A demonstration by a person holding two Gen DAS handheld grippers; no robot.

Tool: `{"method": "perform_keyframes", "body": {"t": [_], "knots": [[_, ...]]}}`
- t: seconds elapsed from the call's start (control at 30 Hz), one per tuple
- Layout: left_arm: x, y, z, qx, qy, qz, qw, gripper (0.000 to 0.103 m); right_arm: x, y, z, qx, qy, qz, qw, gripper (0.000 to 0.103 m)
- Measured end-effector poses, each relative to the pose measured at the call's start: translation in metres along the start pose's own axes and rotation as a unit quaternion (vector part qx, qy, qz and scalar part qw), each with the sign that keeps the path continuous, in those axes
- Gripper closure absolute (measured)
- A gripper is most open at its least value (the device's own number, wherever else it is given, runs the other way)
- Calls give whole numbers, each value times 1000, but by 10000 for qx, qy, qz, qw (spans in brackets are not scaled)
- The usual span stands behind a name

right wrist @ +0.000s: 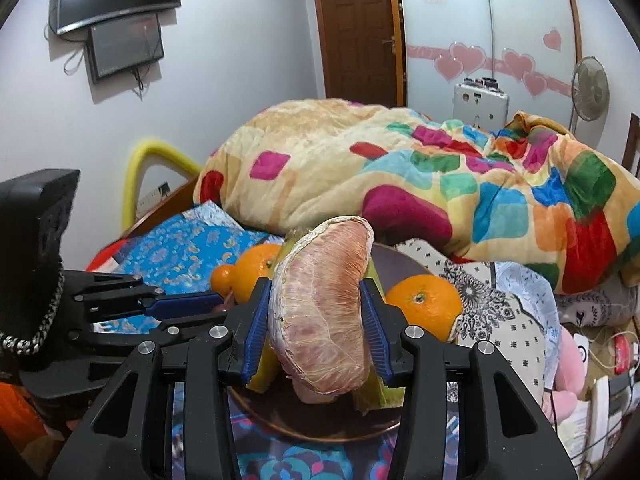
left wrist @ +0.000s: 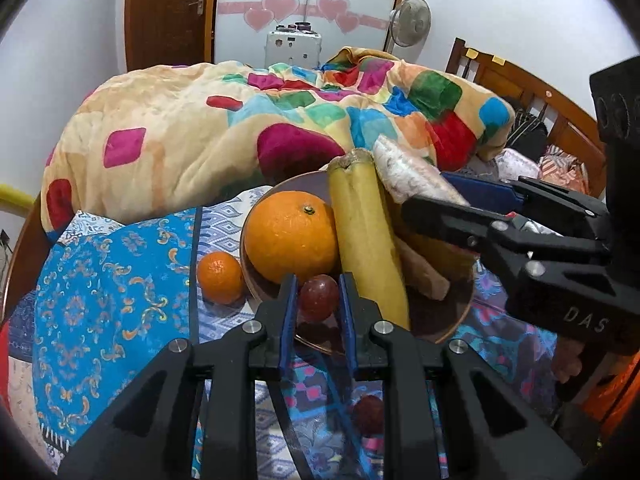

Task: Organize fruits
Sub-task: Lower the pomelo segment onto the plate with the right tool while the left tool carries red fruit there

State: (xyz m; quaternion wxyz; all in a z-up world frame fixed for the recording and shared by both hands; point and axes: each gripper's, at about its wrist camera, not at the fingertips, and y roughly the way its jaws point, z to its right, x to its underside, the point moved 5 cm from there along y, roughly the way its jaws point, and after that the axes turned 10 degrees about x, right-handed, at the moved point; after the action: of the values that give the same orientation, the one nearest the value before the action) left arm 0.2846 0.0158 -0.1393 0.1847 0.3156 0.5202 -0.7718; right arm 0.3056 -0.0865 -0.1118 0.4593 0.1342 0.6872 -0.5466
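Blue-padded fingers of the left gripper (left wrist: 318,300) reach level over the near rim of the brown plate (left wrist: 440,330), spread apart with a red grape (left wrist: 319,297) between them; whether the pads touch it I cannot tell. On the plate, a large orange (left wrist: 291,236) sits left of the grape and a banana (left wrist: 368,240) stands tilted to its right. A small mandarin (left wrist: 220,277) lies on the patterned cloth (left wrist: 108,300) just outside the plate's left rim, where open cloth remains. The right gripper (left wrist: 452,190) comes in from the plate's right side. From the right wrist view, the right gripper (right wrist: 316,300) is clamped on a peeled pomelo segment (right wrist: 324,312), held above the plate (right wrist: 320,432). Another orange (right wrist: 424,306) rests at the plate's right edge. The left gripper (right wrist: 192,304) reaches in from the plate's left.
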Motion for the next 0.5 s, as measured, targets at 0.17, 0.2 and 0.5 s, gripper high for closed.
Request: {"method": "perform_keyframes", "body": {"t": [0.17, 0.2, 0.5], "knots": [[3, 8, -5, 77, -104, -151, 9998, 80, 4, 1, 4, -20, 46, -33, 10000, 60], [3, 8, -5, 83, -125, -148, 9998, 79, 4, 1, 5, -39, 63, -49, 10000, 60], [2, -16, -11, -11, -208, 101, 9997, 61, 5, -10, 5, 36, 36, -5, 10000, 59]]}}
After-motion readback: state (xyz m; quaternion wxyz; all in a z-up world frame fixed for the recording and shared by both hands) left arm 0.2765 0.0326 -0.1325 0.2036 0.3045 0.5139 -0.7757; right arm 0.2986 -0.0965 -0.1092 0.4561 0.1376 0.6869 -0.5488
